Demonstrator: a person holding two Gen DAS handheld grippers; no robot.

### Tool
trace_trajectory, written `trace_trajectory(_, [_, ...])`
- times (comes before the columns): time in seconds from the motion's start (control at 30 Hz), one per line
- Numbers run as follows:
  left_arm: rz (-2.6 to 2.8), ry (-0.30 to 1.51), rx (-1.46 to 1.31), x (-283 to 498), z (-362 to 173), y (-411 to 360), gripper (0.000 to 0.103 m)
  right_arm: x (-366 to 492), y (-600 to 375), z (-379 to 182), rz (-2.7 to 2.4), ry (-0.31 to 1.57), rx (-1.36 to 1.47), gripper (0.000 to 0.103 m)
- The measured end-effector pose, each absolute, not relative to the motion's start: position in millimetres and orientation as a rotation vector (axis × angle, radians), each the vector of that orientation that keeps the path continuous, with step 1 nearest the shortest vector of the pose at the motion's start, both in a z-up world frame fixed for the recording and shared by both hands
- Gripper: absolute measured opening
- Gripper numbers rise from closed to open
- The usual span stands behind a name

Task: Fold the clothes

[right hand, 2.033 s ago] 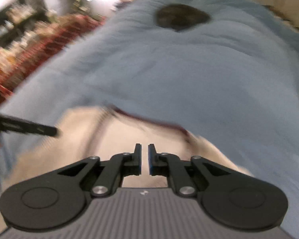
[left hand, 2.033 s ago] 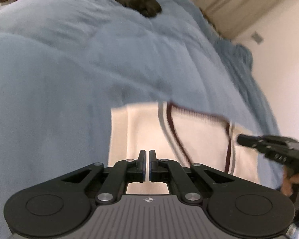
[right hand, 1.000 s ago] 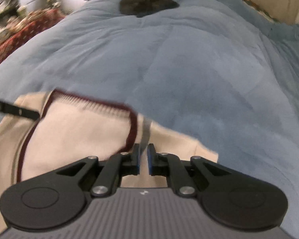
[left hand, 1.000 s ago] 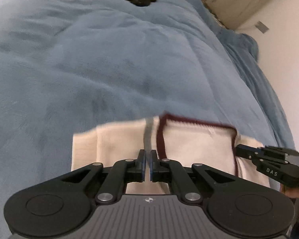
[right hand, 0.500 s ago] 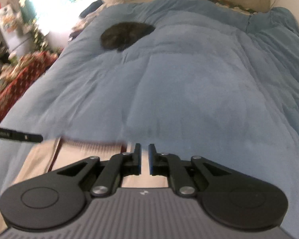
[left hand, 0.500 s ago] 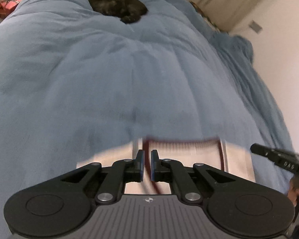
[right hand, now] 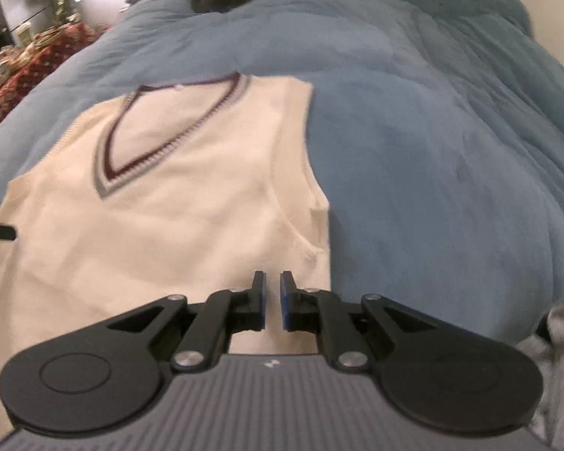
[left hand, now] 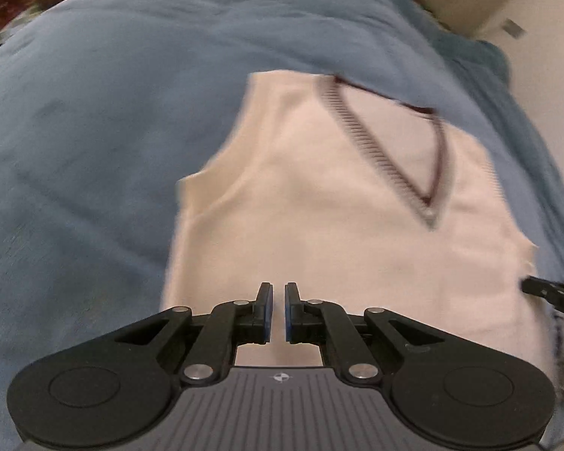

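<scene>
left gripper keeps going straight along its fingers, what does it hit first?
Probably the cream vest: the left gripper points down at its lower body, with nothing visible between. Depth is unclear; the blue duvet lies beneath.

Black tongs (left hand: 278, 312), blue pads (left hand: 267, 314), silver screws, ribbed grey housing.
</scene>
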State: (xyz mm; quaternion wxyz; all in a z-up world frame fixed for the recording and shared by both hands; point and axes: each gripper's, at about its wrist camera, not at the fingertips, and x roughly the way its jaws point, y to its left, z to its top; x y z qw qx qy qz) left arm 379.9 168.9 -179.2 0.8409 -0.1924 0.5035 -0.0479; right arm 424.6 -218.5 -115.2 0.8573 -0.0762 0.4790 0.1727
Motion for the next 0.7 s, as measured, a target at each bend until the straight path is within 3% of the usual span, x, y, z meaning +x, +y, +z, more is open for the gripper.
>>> trace_trajectory(0.1, [-0.054,1.043,-0.419,387,-191,186,0.004,444,-224,-128,0.331,0.971,-0.151,0.0])
trace_trajectory(0.37, [-0.026,0.977,-0.364,437,-191,223,0.003,486,-235,-119,0.233,0.896,-0.111,0.0])
trace_trajectory(0.5, [0.003,0.957,-0.403,433,-181,235,0.002,470,-243,-98,0.249,0.885,-0.077,0.008])
trace_trajectory(0.7, [-0.039,0.933,-0.544,402,-162,221,0.002,431,-245,-90,0.281,0.947,-0.055,0.008])
